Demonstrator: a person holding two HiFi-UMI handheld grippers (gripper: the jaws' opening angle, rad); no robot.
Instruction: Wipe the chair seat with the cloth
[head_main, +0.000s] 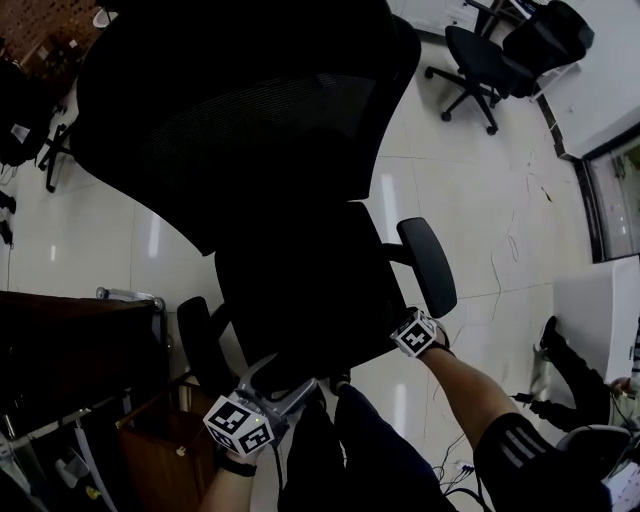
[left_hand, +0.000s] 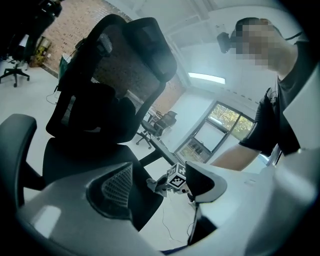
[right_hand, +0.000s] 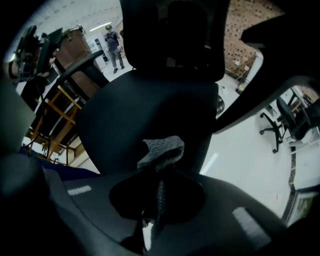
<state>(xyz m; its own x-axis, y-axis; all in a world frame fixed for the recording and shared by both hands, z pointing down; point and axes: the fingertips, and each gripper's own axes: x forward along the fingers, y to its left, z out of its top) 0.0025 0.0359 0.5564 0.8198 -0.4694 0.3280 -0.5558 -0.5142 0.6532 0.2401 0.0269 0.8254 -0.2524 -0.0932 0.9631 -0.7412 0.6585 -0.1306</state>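
Below us, the black office chair (head_main: 250, 130) filled most of the head view, and its seat (head_main: 310, 290) lay just ahead of both our grippers. Our left gripper (left_hand: 159, 175) had its jaws spread wide with nothing between them. Our right gripper (right_hand: 157, 172) pinched the grey cloth (right_hand: 161, 149), which stood folded before the seat; we could not tell if it touched.

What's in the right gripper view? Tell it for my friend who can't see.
The right claw is shut on a grey cloth that pokes up in front of the black chair seat. White floor and another office chair show at right.
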